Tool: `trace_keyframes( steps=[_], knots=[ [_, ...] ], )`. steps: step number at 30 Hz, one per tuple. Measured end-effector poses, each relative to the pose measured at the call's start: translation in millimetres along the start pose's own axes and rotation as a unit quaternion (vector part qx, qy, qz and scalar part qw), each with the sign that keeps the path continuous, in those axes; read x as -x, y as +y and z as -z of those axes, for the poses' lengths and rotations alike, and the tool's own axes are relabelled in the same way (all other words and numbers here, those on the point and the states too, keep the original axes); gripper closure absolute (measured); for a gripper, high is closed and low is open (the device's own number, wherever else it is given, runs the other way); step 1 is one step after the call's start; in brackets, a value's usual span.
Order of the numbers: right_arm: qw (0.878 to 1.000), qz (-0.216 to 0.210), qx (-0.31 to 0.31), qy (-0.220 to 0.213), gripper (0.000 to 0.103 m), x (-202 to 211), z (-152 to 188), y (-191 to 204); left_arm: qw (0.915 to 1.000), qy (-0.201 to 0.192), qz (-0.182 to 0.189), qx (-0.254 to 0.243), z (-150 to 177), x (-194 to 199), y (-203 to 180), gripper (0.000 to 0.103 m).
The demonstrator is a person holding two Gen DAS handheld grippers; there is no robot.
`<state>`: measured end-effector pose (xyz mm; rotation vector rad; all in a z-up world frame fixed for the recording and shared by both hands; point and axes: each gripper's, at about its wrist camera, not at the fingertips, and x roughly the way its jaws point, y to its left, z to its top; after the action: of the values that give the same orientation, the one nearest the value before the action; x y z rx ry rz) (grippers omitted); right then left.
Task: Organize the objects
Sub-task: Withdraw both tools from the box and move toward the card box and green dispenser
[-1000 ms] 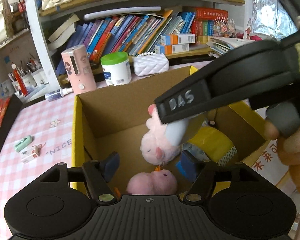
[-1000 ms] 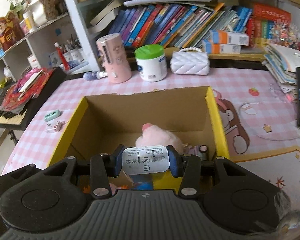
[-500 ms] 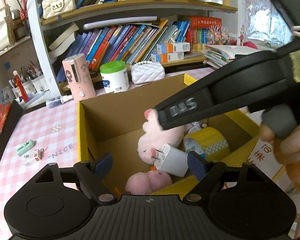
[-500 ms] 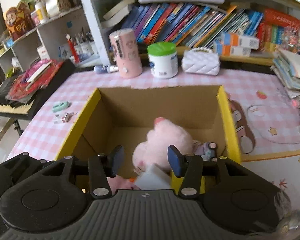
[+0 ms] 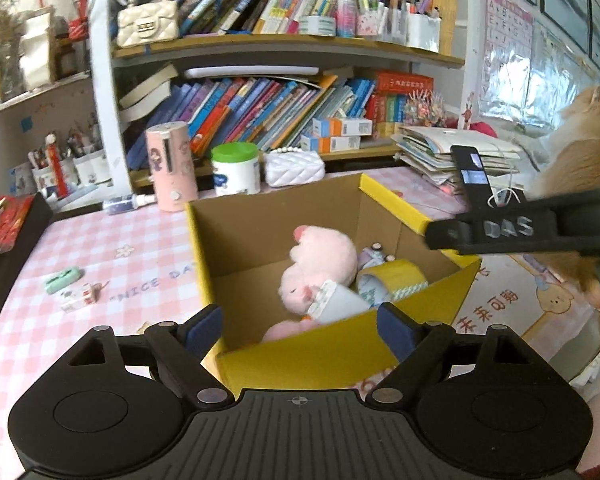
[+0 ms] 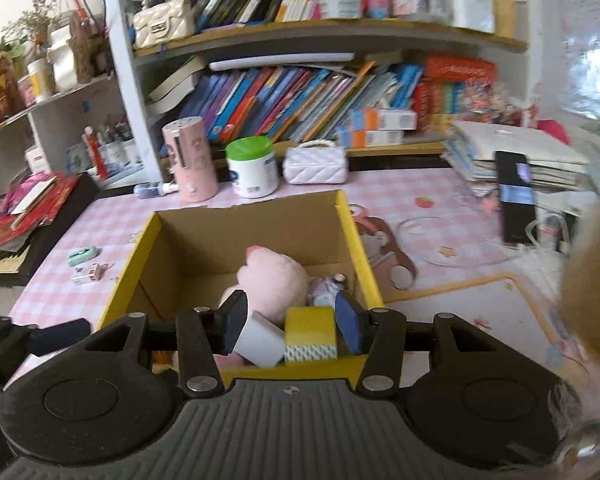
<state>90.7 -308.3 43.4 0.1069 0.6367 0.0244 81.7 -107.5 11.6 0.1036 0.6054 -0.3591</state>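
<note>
- Right gripper (image 6: 291,322): blue-padded fingers spread wide, nothing between them; held above the near edge of the box.
- Left gripper (image 5: 300,326): fingers spread wide and empty, poised at the box's near corner; the right gripper's black body crosses the right side of this view.
- Cardboard box (image 5: 342,354): yellow outside, brown inside, open-topped, standing on the pink checked tablecloth (image 5: 100,240).
- White charger (image 5: 340,304): inside the box, lying tilted against the pink plush toy (image 5: 320,260), prongs toward the toy's face.
- Roll of yellow tape (image 5: 392,280): inside the box, on its side, just beside the charger and touching the plush.
- Second pink soft item (image 5: 284,330): at the box's near wall, mostly hidden below the charger.
- Small pale item with round knobs (image 5: 374,254): inside the box behind the tape; kind cannot be told.
- Mint-green clip-shaped item (image 5: 62,279) and small white-and-pink item (image 5: 78,298): on the cloth, left of the box, well apart from it.
- Pink cylinder (image 5: 171,170), green-lidded white jar (image 5: 236,168), white quilted purse (image 5: 294,167): in a row beyond the box.
- Bookshelf (image 5: 284,44): behind, filled with books.
</note>
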Motion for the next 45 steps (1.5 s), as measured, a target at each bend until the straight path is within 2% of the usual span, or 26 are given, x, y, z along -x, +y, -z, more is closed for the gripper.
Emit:
trace_keyframes(
  steps=[5, 10, 14, 23, 33, 45],
  knots=[
    [0.999, 0.041, -0.01, 0.005, 0.056, 19, 29, 15, 0.9998, 0.015, -0.004, 0.015, 20, 15, 22, 0.016],
    [0.997, 0.067, -0.021, 0.036, 0.051, 25, 65, 40, 0.998, 0.048, -0.033, 0.025, 45, 29, 47, 0.016],
    [0.996, 0.059, -0.022, 0.062, 0.051, 29, 85, 66, 0.9962, 0.061, -0.048, 0.038, 59, 44, 69, 0.016],
    [0.996, 0.021, 0.01, 0.083, 0.045, 34, 106, 131, 0.9925, 0.067, -0.084, 0.058, 83, 81, 110, 0.015],
    [0.996, -0.012, 0.03, 0.08, 0.041, 43, 116, 183, 0.9892, 0.065, -0.107, 0.077, 100, 110, 148, 0.015],
    [0.996, -0.02, 0.045, 0.071, 0.041, 50, 123, 220, 0.9888, 0.059, -0.108, 0.084, 113, 127, 174, 0.015]
  ],
)
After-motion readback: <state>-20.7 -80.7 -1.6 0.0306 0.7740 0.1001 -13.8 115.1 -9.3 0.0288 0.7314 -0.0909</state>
